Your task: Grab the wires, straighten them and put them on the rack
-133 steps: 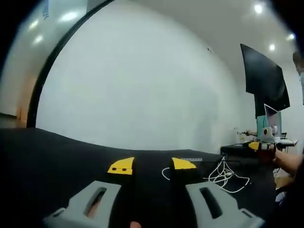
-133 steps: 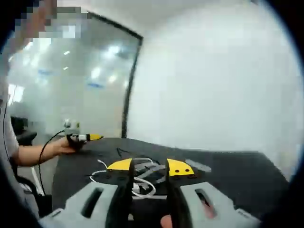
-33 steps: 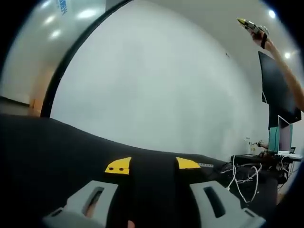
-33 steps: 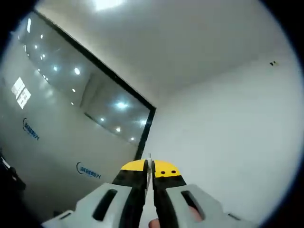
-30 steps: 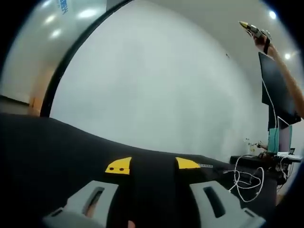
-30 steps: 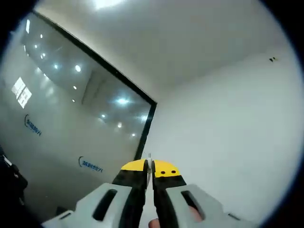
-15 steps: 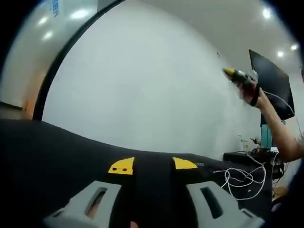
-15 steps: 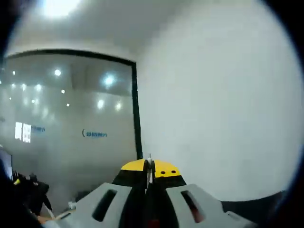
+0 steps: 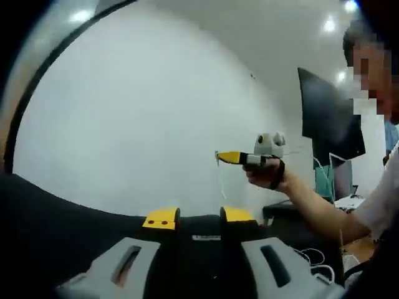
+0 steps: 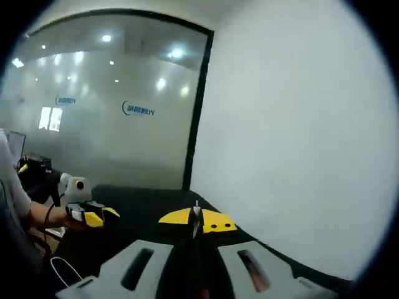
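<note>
White wire (image 9: 221, 182) hangs thin from my right hand-held gripper (image 9: 219, 157), clenched on its end (image 10: 197, 209) and raised above the black desk (image 9: 56, 215). My left hand-held gripper (image 9: 192, 218) sits released, low over the desk, and more wire (image 9: 315, 261) lies there at the right.

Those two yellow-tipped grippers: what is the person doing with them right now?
The person holds one gripper in each hand over a black table. The right gripper is shut on a thin white wire, held up in the air, with the wire hanging down from its tip. The left gripper is open and empty, low over the table.
</note>
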A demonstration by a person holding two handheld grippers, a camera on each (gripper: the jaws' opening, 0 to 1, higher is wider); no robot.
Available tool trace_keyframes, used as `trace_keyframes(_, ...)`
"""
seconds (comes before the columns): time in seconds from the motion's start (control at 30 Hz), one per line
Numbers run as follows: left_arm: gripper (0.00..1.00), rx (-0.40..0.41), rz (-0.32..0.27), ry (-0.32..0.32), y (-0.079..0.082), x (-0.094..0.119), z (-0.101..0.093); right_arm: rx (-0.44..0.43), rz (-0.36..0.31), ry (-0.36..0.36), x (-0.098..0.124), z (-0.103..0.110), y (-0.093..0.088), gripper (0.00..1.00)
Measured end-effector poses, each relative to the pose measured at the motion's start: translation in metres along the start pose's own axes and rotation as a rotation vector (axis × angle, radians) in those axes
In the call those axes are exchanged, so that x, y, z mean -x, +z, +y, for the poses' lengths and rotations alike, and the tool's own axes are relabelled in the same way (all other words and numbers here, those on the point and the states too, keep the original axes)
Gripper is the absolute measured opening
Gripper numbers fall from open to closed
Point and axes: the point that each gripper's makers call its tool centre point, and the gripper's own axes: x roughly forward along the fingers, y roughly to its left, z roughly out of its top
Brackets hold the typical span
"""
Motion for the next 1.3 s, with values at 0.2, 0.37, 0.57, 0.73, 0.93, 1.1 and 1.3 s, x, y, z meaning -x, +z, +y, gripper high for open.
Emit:
trace_keyframes(0.2,0.36,-0.053,0.119,-0.145,-0.051,-0.122,-0.010,-0.024,0.060,-0.087,0.006,-0.053,-0.034,0.02)
trace_keyframes(0.37,0.37,0.030,0.110,-0.242,-0.065,-0.156,-0.019,-0.150,0.058,-0.143,0.012,-0.081,-0.075,0.02)
trace_keyframes(0.57,0.19,-0.053,0.223,-0.114,-0.095,-0.164,0.008,-0.317,0.072,-0.154,0.009,-0.093,-0.104,0.02)
trace_keyframes(0.73,0.12,-0.232,0.275,-0.059,-0.091,-0.175,0.011,-0.342,0.112,-0.176,0.009,-0.096,-0.124,0.02)
trace_keyframes(0.93,0.17,-0.182,0.330,-0.048,-0.109,-0.182,0.013,-0.462,0.147,-0.238,0.011,-0.117,-0.152,0.02)
trace_keyframes(1.1,0.06,-0.182,0.388,0.025,-0.133,-0.177,0.022,-0.478,0.179,-0.243,0.006,-0.115,-0.168,0.02)
trace_keyframes(1.3,0.06,-0.245,0.467,-0.011,-0.156,-0.172,0.017,-0.504,0.278,-0.279,0.004,-0.122,-0.200,0.02)
